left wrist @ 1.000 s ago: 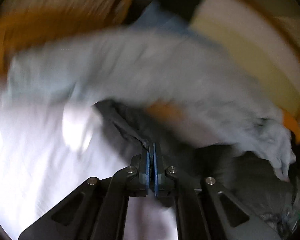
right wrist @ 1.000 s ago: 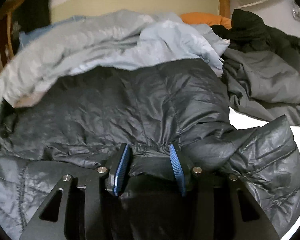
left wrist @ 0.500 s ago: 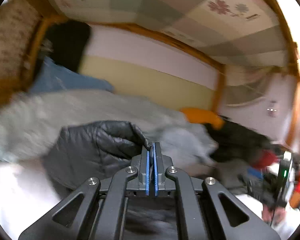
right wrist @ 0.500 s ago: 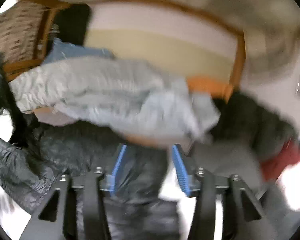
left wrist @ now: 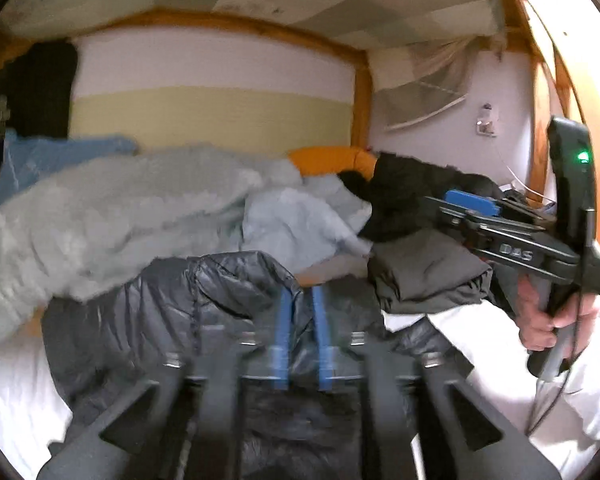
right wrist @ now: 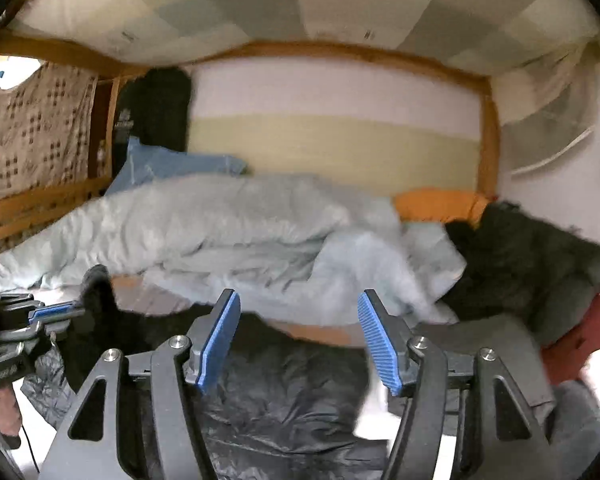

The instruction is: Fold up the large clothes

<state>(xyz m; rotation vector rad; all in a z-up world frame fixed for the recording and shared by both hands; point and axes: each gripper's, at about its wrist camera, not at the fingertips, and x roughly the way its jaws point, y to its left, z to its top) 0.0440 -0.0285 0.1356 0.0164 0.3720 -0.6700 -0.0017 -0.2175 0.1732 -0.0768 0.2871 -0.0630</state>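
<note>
A dark quilted puffer jacket [left wrist: 172, 320] lies on the white bed sheet [left wrist: 16, 384]; it also shows in the right wrist view [right wrist: 284, 400]. My left gripper [left wrist: 302, 308] sits over the jacket with its blue pads a small gap apart, blurred, and nothing is clearly between them. It also shows at the left edge of the right wrist view [right wrist: 56, 312]. My right gripper [right wrist: 298, 316] is wide open and empty above the jacket. It also shows at the right of the left wrist view [left wrist: 470, 202].
A rumpled light-blue duvet [right wrist: 228, 232] lies across the back of the bed. An orange pillow [right wrist: 436, 204], dark and grey clothes [left wrist: 420, 268] and a red garment [right wrist: 576, 336] pile at the right. Wooden bed posts [left wrist: 362, 96] and the wall [right wrist: 340, 136] stand behind.
My left gripper, shut on a fold of the jacket before, now has its pads slightly apart. Both grippers have lifted and tilted up, and the right has stayed open.
</note>
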